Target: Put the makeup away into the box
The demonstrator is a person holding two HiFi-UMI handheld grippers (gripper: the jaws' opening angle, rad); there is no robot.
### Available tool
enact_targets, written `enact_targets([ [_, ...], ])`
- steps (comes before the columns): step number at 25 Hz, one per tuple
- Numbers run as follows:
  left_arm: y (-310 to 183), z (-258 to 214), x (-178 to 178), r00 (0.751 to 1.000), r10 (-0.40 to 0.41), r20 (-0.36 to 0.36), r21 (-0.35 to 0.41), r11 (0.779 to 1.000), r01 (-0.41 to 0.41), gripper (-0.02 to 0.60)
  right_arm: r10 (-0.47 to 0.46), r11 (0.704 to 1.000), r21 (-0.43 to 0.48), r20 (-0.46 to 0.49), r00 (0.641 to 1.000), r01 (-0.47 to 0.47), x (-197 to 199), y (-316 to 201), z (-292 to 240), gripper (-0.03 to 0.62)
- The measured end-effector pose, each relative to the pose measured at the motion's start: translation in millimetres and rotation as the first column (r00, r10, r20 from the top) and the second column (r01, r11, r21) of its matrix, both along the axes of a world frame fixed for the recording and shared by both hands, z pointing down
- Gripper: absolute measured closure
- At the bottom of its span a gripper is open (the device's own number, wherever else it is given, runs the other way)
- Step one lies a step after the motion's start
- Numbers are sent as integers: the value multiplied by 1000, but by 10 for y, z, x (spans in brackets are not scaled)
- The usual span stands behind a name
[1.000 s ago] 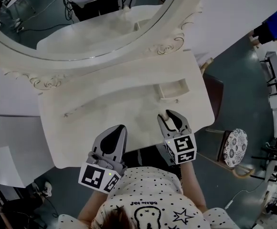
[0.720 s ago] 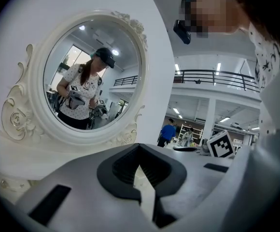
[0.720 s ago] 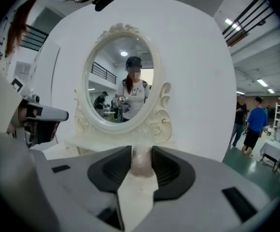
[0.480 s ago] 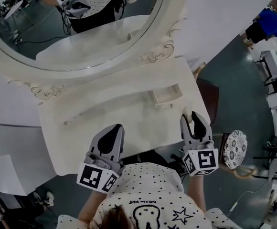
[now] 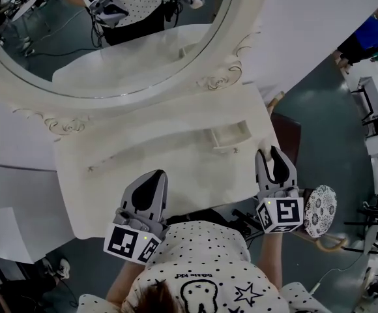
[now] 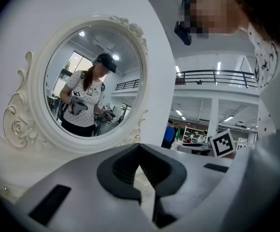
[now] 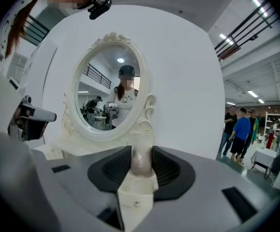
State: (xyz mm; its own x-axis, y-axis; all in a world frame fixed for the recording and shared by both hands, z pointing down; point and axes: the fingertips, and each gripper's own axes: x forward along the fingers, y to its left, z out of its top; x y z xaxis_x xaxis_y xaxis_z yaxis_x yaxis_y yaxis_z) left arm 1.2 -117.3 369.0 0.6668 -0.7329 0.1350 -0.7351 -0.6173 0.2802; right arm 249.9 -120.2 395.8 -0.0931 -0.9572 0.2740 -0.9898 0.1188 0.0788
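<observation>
A white dressing table [image 5: 143, 168] bears a small open box [image 5: 231, 135] shaped like a drawer, at its right rear. My right gripper [image 5: 272, 155] hovers over the table's right front corner, shut on a small pale pink makeup item [image 7: 141, 159] that stands between the pads. Below the item in the right gripper view, the box's white front with a tiny knob [image 7: 136, 204] shows through the gap. My left gripper [image 5: 151, 180] rests over the front edge at left, jaws together and nothing in them [image 6: 140, 172].
A large oval mirror [image 5: 111, 31] in a carved white frame rises behind the table and reflects the person and both grippers. A round patterned stool [image 5: 320, 206] stands on the floor at right. People stand far off [image 7: 240, 132].
My right gripper has carried the makeup item rightward, from the middle of the front edge to the table's right corner, and risen. The left gripper has hardly moved.
</observation>
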Motion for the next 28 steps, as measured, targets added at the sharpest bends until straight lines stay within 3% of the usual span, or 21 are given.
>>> enact_targets([
  [6, -76, 34, -39, 999, -50, 14, -9, 999, 50, 586, -116, 991, -91, -155, 981, 103, 40, -429, 420, 453],
  [12, -185, 73, -66, 993, -114, 22, -21, 993, 114, 586, -249, 956, -200, -175, 953, 214, -64, -728, 897, 453],
  [20, -288, 90, -43, 986, -167, 23, -41, 985, 167, 586, -402, 884, -335, -189, 896, 326, -222, -913, 1377, 453],
  [28, -370, 126, -35, 980, -198, 26, -56, 978, 199, 586, -469, 821, -431, -140, 872, 373, -324, -901, 1698, 451],
])
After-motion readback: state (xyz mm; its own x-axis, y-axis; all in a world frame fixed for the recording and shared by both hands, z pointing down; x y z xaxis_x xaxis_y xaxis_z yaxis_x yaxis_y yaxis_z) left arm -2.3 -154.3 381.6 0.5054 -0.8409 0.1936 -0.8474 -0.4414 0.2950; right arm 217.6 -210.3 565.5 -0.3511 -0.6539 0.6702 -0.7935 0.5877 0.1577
